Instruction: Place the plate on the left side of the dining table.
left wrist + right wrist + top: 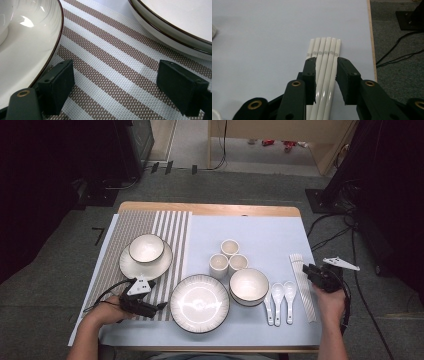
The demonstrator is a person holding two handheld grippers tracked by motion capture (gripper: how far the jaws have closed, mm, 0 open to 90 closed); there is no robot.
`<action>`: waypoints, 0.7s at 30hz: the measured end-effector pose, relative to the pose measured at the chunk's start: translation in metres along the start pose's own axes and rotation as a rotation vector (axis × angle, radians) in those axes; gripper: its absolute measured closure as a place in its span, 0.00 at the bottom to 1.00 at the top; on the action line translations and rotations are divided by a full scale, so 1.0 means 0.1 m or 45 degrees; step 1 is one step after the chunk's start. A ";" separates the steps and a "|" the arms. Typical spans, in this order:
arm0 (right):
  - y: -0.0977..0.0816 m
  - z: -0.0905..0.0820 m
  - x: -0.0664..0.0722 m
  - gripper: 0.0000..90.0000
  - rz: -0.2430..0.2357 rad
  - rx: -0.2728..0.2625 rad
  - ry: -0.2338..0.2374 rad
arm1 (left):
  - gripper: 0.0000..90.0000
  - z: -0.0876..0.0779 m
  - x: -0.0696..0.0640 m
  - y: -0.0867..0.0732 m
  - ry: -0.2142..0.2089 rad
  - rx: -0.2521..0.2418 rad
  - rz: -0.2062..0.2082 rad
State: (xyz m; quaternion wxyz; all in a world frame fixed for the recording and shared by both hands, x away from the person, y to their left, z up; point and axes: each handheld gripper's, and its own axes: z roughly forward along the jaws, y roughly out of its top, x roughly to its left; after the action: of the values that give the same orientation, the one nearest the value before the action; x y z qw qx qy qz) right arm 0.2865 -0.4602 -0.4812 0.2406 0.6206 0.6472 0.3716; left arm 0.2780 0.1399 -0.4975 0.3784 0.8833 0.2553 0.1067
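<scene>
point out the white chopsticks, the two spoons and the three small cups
white chopsticks (324, 50), right gripper view, printed band near their far ends
two spoons (278, 291), high view, bowl of the left spoon
three small cups (229, 247), high view, rim of the farthest cup

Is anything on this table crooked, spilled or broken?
Nothing looks spilled or broken. The one untidy spot is the white chopsticks between the right gripper jaws: they fan out at the far end. The three cups, two spoons and plates sit neatly.
</scene>
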 end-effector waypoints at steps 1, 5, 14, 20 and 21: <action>0.00 0.00 0.00 0.78 -0.002 0.002 -0.003 | 0.17 0.00 0.00 0.00 0.000 0.000 0.000; -0.03 0.01 0.00 0.79 -0.015 0.007 -0.024 | 0.17 0.00 0.00 0.00 0.000 0.000 0.000; -0.06 0.02 -0.03 0.81 -0.002 0.013 -0.026 | 0.17 0.00 0.00 0.00 0.000 0.000 0.000; -0.07 0.01 -0.03 0.81 0.002 0.015 -0.027 | 0.17 0.00 0.00 0.00 -0.001 -0.001 -0.001; -0.07 0.01 -0.03 0.81 0.007 0.016 -0.028 | 0.17 0.00 0.00 0.00 -0.001 -0.001 -0.001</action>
State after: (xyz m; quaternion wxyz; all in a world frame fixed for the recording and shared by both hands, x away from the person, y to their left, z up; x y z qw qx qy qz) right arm 0.2829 -0.4631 -0.4881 0.2428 0.6279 0.6450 0.3615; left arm 0.2780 0.1400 -0.4975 0.3789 0.8831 0.2554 0.1065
